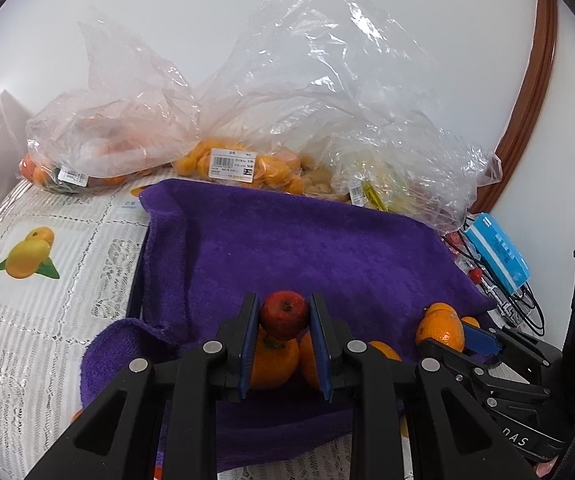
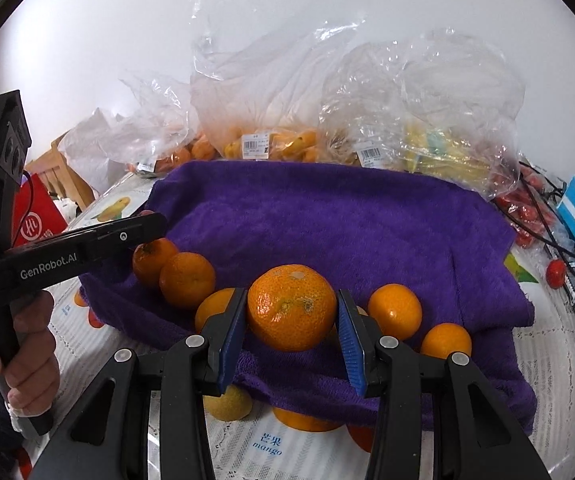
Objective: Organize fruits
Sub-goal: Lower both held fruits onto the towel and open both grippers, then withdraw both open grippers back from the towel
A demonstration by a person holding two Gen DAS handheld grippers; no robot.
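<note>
The left gripper (image 1: 284, 322) grasps a small red apple (image 1: 284, 315) between its blue pads. The apple's stem dimple faces the camera, so its stem axis runs roughly along the fingers. Directly below the jaws, two oranges (image 1: 274, 356) rest on the purple towel (image 1: 307, 248), touching each other.

The right gripper (image 2: 292, 312) grasps one large mandarin (image 2: 291, 307). Both blue pads contact its flanks. The fruit is slightly flattened, with its wider axis spanning from pad to pad; which way its stem end points cannot be told.

Count of loose oranges on the towel in the right wrist view, excluding the grasped one: five. Two lie left of the jaws beside the left gripper's tip, touching each other (image 2: 187, 280). One sits just behind the left finger (image 2: 215, 308). Two lie right of the jaws (image 2: 395, 311), near each other but apart. Below the jaws, at the towel's near edge, one yellowish fruit (image 2: 227, 404) and one orange (image 2: 307, 420) rest on the printed tablecloth (image 2: 263, 448).

Beyond the jaws, past the towel's far edge, three clear plastic bags of fruit (image 2: 271, 136) stand side by side.
</note>
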